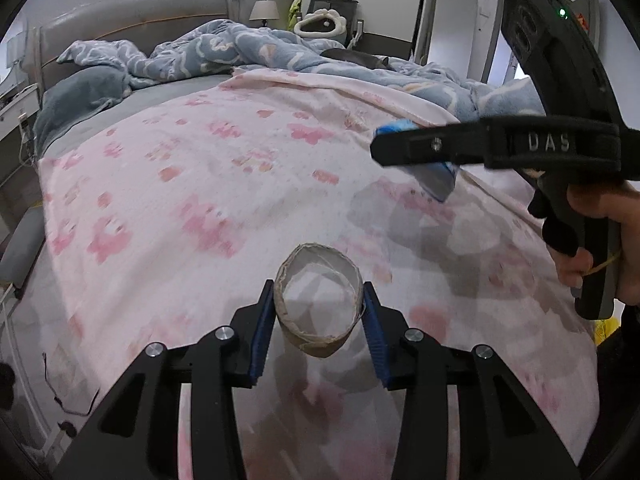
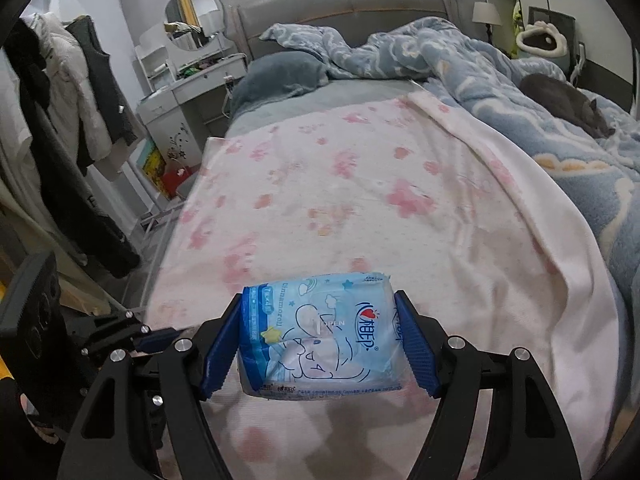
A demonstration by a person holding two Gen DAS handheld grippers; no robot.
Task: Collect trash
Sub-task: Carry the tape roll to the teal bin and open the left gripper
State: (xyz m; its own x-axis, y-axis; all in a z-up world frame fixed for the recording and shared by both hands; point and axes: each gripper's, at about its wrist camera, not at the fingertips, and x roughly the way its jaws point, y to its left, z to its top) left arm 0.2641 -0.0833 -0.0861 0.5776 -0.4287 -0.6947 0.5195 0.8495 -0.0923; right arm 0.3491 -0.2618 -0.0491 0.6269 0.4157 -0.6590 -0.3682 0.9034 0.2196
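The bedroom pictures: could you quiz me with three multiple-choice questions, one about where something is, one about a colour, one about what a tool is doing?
1. Where is the grey cat?
A. on the blue quilt
B. on the floor
C. on the dresser

2. What colour are the prints on the blanket?
A. green
B. pink
C. black

3. What is the left tool doing?
A. hanging open and empty
B. gripping a cardboard tube
C. gripping a lamp

Answers: 1 A, the cat lies curled on the blue quilt. 2 B, pink paw shapes dot the pale fabric. 3 B, its blue pads press both sides of the cardboard tube.
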